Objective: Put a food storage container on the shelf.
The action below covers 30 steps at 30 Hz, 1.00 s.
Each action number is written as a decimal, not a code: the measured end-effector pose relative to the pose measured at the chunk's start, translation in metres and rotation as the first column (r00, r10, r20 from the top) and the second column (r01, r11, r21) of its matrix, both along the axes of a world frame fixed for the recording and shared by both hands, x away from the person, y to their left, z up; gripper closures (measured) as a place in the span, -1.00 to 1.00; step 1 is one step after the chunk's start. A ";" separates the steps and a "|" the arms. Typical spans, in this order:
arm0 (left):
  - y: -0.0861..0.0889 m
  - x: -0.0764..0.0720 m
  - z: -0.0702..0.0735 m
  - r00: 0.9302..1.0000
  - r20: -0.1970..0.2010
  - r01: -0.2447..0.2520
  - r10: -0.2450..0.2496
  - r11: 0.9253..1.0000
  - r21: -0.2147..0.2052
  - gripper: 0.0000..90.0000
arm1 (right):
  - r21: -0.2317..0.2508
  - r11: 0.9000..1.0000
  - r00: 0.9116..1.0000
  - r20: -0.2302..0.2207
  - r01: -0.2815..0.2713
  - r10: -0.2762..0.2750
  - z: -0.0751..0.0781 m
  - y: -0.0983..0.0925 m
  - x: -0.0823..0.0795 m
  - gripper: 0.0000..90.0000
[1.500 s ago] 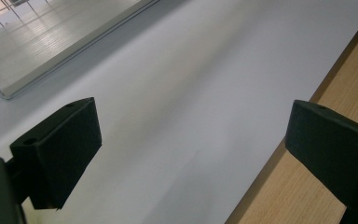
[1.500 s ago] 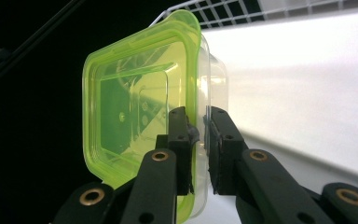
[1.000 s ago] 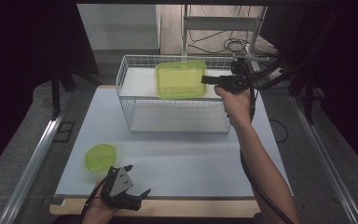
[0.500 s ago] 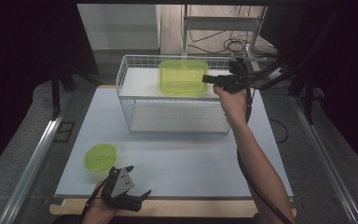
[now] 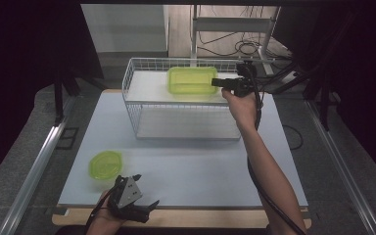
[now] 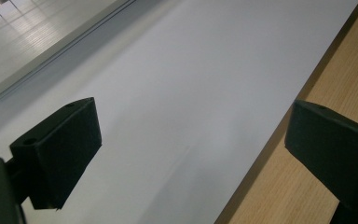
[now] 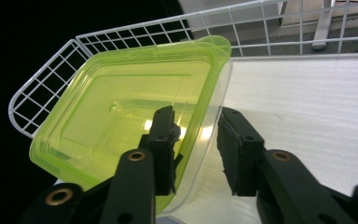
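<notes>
A clear green rectangular container point(image 5: 192, 81) point(image 7: 121, 116) rests inside the white wire basket point(image 5: 132, 105) at the far side of the table. My right gripper point(image 5: 214, 82) point(image 7: 196, 126) is at the container's right end with its wall between the jaws. One jaw is inside the container and the other stands off outside. The jaws have just been opening, so this gripper is open. My left gripper point(image 5: 148, 190) point(image 6: 191, 135) hovers wide open over the mat's near edge, with nothing between its jaws. A round green lid point(image 5: 105, 164) lies just beyond it, to the left.
A white mat point(image 5: 200, 166) covers the table, with a wooden strip point(image 5: 200, 218) point(image 6: 307, 79) along the near edge. The basket's wire rim point(image 7: 42, 79) rises around the container. Metal rails run down both sides, and cables lie on the floor behind.
The green container has gone from tilted up to lying flat in the basket. The right gripper's jaws have spread apart from its wall. The left hand has stayed put.
</notes>
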<state>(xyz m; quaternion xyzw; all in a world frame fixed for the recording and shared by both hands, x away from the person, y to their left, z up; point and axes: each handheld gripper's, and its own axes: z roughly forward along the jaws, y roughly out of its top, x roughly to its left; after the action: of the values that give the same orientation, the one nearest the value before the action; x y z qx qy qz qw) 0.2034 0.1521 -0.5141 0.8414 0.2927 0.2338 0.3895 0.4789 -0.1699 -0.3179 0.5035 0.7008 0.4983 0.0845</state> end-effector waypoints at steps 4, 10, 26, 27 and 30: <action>0.000 0.000 0.000 1.000 -0.002 0.003 -0.003 1.000 0.004 -0.92 | -0.012 1.000 1.000 0.006 0.015 -0.015 -0.002 0.001 0.000 0.36; -0.001 0.000 0.000 1.000 -0.001 0.003 -0.003 1.000 0.005 -0.92 | -0.030 0.999 1.000 0.014 0.013 -0.012 -0.001 0.001 0.001 0.26; 0.005 0.000 0.002 1.000 -0.016 -0.003 0.002 0.995 -0.102 -0.90 | -0.047 0.995 0.994 0.062 -0.091 0.094 0.002 0.002 -0.011 -0.41; 0.005 0.000 0.003 1.000 -0.012 -0.011 0.010 0.995 -0.102 -0.89 | -0.055 0.994 0.992 0.068 -0.099 0.102 0.001 0.002 -0.013 -0.42; 0.003 -0.002 0.003 1.000 -0.002 -0.020 0.020 0.998 -0.065 -0.89 | -0.068 0.991 0.990 0.077 -0.116 0.121 -0.002 0.001 -0.019 -0.44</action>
<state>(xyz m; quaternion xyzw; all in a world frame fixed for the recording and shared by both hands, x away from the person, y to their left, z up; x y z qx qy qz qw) 0.2018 0.1556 -0.5111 0.8255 0.3088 0.2276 0.4140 0.4603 -0.1686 -0.3197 0.4373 0.7410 0.4998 0.0990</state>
